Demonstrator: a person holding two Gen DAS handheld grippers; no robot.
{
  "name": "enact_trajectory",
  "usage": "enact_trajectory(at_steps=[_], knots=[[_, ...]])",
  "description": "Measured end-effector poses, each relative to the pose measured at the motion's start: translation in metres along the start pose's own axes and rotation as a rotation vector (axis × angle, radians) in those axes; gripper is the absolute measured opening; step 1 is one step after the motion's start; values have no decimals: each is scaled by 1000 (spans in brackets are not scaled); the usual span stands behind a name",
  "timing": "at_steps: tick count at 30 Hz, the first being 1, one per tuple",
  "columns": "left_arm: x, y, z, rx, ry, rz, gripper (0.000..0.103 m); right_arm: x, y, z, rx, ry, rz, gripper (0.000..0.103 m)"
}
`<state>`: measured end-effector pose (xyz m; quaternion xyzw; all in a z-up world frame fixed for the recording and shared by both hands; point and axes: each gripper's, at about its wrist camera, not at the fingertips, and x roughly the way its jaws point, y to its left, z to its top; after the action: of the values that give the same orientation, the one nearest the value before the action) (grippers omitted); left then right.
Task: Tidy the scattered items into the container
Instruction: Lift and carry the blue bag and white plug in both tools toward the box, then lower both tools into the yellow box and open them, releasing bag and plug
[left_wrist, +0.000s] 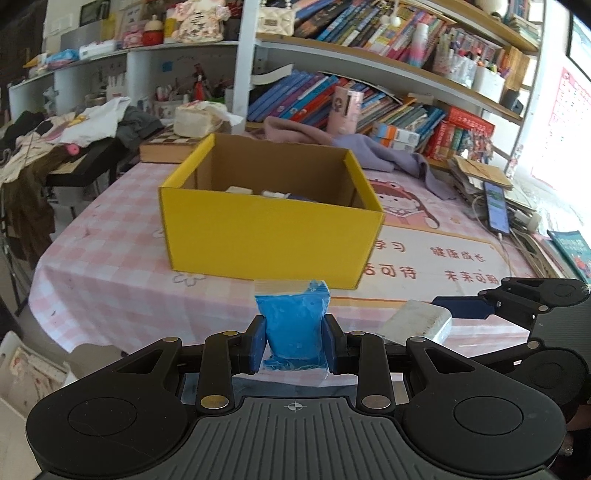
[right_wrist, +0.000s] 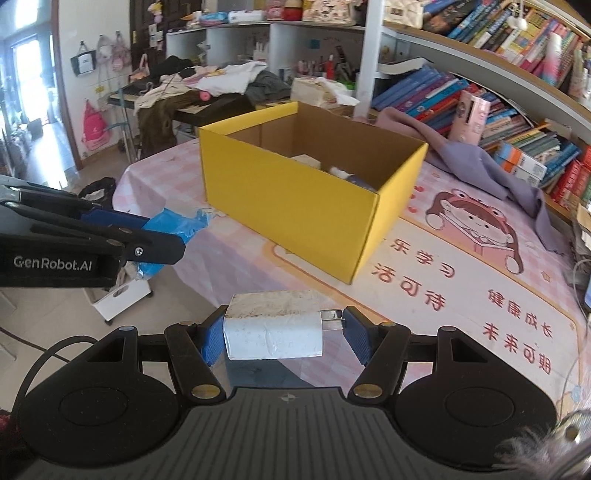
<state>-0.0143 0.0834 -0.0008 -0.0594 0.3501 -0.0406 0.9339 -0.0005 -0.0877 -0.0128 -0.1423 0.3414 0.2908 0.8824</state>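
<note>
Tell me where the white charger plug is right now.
The white charger plug is clamped in the right gripper, held above the pink table's near edge, short of the yellow box; the left wrist view shows it at lower right.

Bright daylight blows out the side windows; both views sharp, fisheye-curved at edges.
</note>
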Motion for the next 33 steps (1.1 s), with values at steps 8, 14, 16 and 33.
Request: enact_trajectory(at_steps=[8, 14, 16, 33], knots=[[4, 11, 8, -28, 6, 27, 30, 8, 0, 10, -45, -10, 44, 63], [4, 11, 25, -21, -27, 53, 30, 13, 0, 27, -100, -69, 80, 63], [3, 13, 35, -34, -40, 51, 30, 13, -1, 36, -119, -104, 90, 63], [71, 35, 132, -34, -113, 36, 30, 50, -64, 142, -203, -257, 35, 63]])
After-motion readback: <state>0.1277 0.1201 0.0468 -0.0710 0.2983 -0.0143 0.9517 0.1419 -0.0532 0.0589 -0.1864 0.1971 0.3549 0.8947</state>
